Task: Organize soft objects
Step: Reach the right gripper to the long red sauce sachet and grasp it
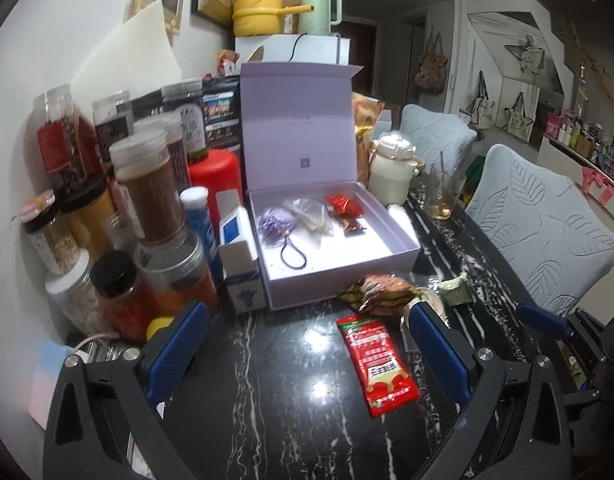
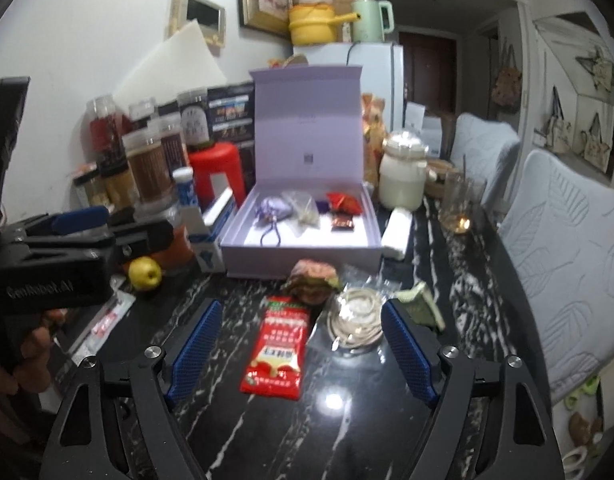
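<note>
Red flat foil sachet on my black marble table, between right gripper tongs, wide, empty; left gripper likewise. Risk: slick foil skating off pads.

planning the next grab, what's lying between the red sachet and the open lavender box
A crumpled brown-red packet lies between the red sachet and the lavender box, close against the box's front wall, clearest in the right wrist view.
</note>
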### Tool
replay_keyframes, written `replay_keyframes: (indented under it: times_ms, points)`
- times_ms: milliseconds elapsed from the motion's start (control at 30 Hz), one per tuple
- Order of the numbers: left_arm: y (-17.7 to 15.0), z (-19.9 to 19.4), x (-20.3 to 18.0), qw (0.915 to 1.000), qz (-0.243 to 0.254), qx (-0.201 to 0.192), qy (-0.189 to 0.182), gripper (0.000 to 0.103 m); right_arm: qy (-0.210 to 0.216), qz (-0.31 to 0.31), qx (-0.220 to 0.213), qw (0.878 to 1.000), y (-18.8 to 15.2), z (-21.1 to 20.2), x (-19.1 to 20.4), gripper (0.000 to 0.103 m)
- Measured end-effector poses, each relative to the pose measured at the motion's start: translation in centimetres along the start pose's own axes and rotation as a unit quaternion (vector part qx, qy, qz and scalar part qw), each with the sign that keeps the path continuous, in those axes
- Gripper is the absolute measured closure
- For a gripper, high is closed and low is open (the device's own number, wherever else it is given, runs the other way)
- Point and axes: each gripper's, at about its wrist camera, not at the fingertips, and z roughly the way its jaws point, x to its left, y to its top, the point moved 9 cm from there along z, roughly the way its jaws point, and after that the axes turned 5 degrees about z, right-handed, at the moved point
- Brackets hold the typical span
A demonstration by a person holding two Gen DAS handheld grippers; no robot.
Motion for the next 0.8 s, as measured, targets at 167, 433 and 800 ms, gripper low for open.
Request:
replay_keyframes:
  times_ms: [167,433,800]
  points:
    - [-1.5,1.4,0.9,0.9997,-0.009,0.02,-0.003,0.001,0.007,0.018,0.037,0.999,-1.9,2.5,-0.1,0.026]
    - [-4.7,4.0,1.7,0.9977,-0.009,0.067,-0.013,0.001,0.018,0.026,0.098,0.995,-4.7,6.1,0.4,0.03]
    - [-7.4,6.3,4.2,0.9943,-0.029,0.103,-0.002,0.001,0.015,0.011,0.146,0.989,-6.7,10.7,1.5,0.032]
